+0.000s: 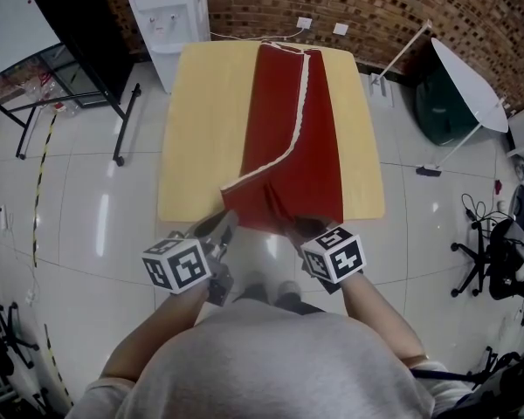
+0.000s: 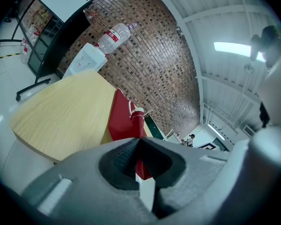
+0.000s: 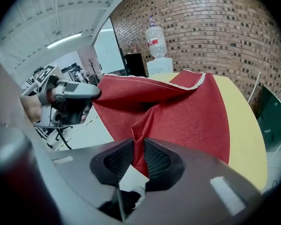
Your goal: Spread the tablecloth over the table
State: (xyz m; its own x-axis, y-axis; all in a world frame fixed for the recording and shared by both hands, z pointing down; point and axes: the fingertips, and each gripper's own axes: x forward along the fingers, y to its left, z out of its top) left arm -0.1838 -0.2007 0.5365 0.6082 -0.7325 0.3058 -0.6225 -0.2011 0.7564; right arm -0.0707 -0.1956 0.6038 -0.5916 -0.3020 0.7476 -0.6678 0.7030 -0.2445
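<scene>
Left tool (image 1: 220, 227) and right tool (image 1: 302, 230) pinch the red tablecloth (image 1: 301, 138).
Ahead: yellow desk (image 1: 201, 129), brick wall (image 1: 375, 3); below: white tiled floor (image 1: 70, 190).

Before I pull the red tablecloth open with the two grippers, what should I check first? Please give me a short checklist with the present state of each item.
1. Left gripper grips the tablecloth: ok, jaws shut on its red edge.
2. Right gripper grips it: ok, a fold is pinched between its jaws.
3. Cloth unfolded: not ok, it lies as a folded strip with its white trim on top.
4. Table covered: not ok, bare wood shows on both sides of the strip.
5. Far end hangs over the far table edge: cannot tell.
</scene>
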